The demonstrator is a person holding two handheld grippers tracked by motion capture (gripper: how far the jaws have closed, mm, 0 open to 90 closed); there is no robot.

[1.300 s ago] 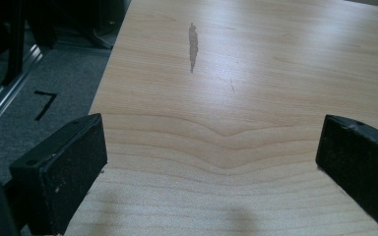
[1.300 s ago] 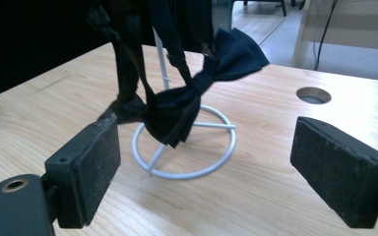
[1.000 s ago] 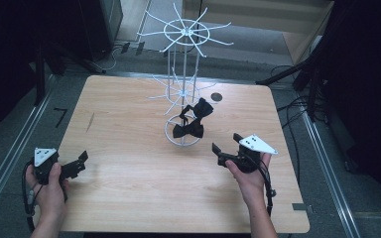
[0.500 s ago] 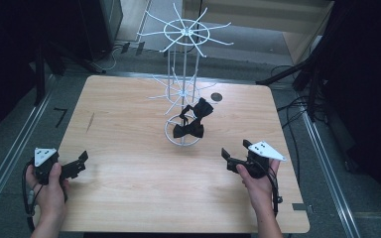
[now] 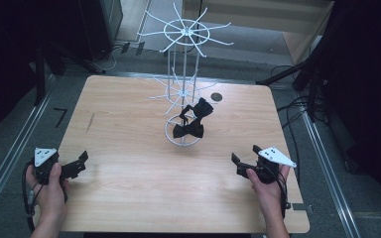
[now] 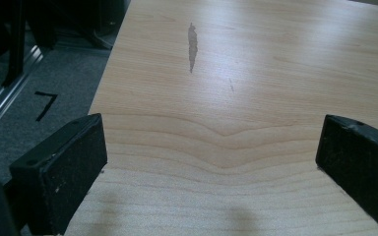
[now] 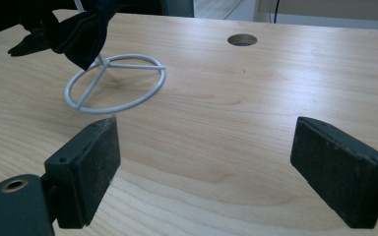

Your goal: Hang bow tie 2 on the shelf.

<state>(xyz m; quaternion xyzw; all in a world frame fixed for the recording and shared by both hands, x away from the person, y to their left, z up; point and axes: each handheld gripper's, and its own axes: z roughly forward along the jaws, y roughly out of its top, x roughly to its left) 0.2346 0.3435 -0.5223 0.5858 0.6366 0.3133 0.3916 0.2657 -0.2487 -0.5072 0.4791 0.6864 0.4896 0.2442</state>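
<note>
Black bow ties point(image 5: 191, 121) seen hung on white wire rack point(image 5: 183, 89) at table point(image 5: 129, 173) centre, well ahead of both jaw sets, right gripper point(image 5: 243, 161) held spread wide, empty, nr right edge, left gripper point(image 5: 79, 162) likewise spread, nr left edge.

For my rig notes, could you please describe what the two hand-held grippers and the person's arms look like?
Both are black. The left gripper and right gripper each carry a pale grey three-cornered plate on top and trail a dark cable along the wrist. Each has two blocky black jaws with scuffed, speckled flat pads, and a round hole shows in the housing. The forearms are bare, with no sleeves in sight.
</note>
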